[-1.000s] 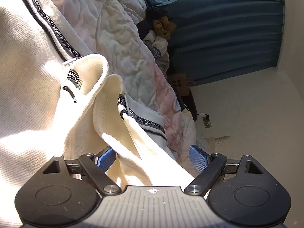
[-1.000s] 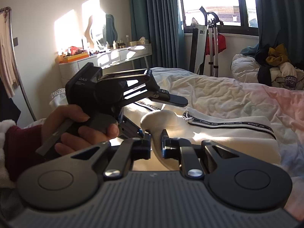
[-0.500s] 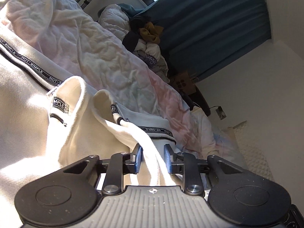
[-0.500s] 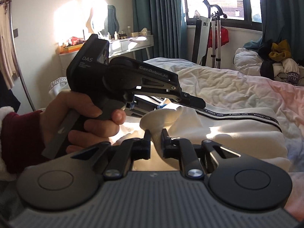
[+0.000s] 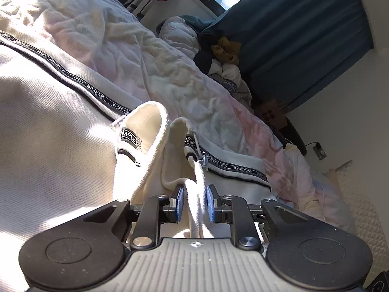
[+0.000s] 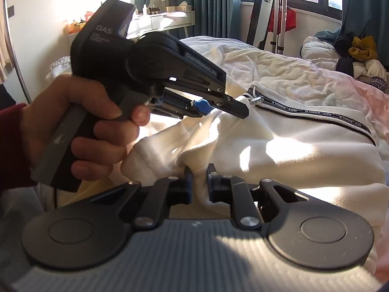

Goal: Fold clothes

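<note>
Mid-fold on a rumpled bed [image 5: 170,56]: cream zip hoodie [image 6: 304,150] sprawls lower centre, left gripper [image 5: 193,203] pinching its hood edge w/ drawcord, right gripper [image 6: 198,185] nipping a fabric ridge; bunched, not squared, so folding's evidently unfinished.

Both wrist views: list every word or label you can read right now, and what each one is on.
"NOT-SIMPLE", repeated: black tape along the cream garment.
"MPLE", partly hidden: tab at the folded collar.
"DAS": body of the left gripper.
"GenRobot.AI": same gripper's side, lettering faint.
"WAN…": garment in the far clothes pile, cut off.
Small print under "DAS": too small to read.
</note>
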The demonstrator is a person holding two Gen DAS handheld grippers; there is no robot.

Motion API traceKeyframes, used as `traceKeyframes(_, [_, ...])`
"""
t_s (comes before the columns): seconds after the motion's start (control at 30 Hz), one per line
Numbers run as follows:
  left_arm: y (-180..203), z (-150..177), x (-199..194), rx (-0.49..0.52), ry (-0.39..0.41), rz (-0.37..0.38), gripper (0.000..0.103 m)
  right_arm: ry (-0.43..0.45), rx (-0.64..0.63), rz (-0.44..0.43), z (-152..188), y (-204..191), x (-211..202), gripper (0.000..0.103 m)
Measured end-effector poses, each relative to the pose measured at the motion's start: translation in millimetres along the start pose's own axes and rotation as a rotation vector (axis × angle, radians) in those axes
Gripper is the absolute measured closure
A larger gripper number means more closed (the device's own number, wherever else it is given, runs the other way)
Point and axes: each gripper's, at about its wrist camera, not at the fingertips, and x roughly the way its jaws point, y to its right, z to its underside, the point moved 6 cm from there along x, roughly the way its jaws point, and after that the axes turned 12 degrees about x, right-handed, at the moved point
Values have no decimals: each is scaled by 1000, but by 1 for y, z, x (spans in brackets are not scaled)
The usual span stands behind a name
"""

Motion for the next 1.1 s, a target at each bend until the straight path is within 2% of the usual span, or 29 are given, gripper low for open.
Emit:
traceKeyframes(0.1, [-1, 1, -30, -26, 35, -31, 73, 9, 40, -6, -3, 1, -6, 87])
traceKeyframes(0.17, [-3, -2, -54, -47, 52, -80, 58, 13, 42, -9, -3, -1, -13, 85])
traceKeyframes(0.2, [-5, -4, -66, -58, 60, -106, 56, 14, 42, -10, -3, -2, -16, 84])
traceKeyframes(0.3, [-10, -9, -103, -92, 83, -184, 45, 31, 34, -28, -5, -5, -28, 73])
traceKeyframes(0.37, [-13, -12, -128, -114, 99, -235, 25, 46, 33, -54, -7, -8, -37, 69])
traceKeyframes(0.4, [-14, -13, -140, -125, 107, -261, 23, 56, 34, -70, -8, -10, -42, 64])
traceKeyframes(0.43, [-17, -14, -151, -142, 112, -272, 21, 65, 36, -76, -9, -10, -46, 57])
traceKeyframes(0.53, [-29, -15, -182, -190, 132, -304, 17, 94, 44, -80, -11, -9, -54, 44])
traceKeyframes(0.57, [-33, -15, -192, -205, 139, -316, 16, 101, 51, -86, -13, -8, -55, 44])
traceKeyframes(0.67, [-53, -12, -221, -227, 142, -434, 16, 127, 85, -90, -18, -3, -59, 43])
traceKeyframes(0.83, [-75, -5, -252, -254, 173, -545, 16, 166, 153, -16, -26, 17, -55, 43])
traceKeyframes(0.97, [-87, 9, -256, -344, 197, -539, 16, 173, 187, 25, -36, 34, -35, 43])
traceKeyframes(1.1, [-95, 14, -255, -400, 215, -516, 15, 94, 201, 80, -28, 45, -1, 44])
